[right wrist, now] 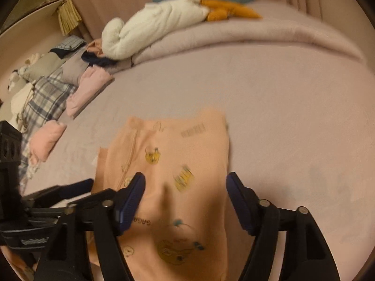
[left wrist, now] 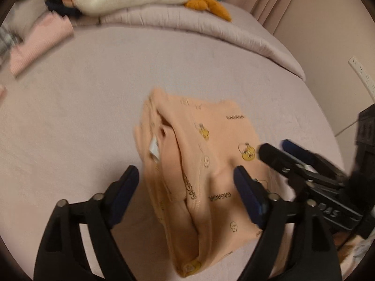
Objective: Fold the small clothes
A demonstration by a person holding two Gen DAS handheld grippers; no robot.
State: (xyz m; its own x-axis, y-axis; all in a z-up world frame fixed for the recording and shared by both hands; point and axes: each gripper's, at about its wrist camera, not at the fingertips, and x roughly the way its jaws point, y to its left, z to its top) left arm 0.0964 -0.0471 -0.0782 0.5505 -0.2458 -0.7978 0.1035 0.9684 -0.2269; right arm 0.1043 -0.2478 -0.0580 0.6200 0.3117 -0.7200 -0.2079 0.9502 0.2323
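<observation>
Left wrist view shows the peach garment [left wrist: 201, 164] lying half-folded mid-bed [left wrist: 70, 140], with left gripper [left wrist: 185, 196] and right gripper [right wrist: 185, 203] both spread wide over the garment's near edge, apparently released; pat layers flat, then regrasp its corners evenly

Both the left gripper [left wrist: 187, 182] and the right gripper [right wrist: 185, 189] have black plastic arms with triangular cut-outs, dark blue ribbed pads [left wrist: 248, 199] and round silver pins at the finger joints.
</observation>
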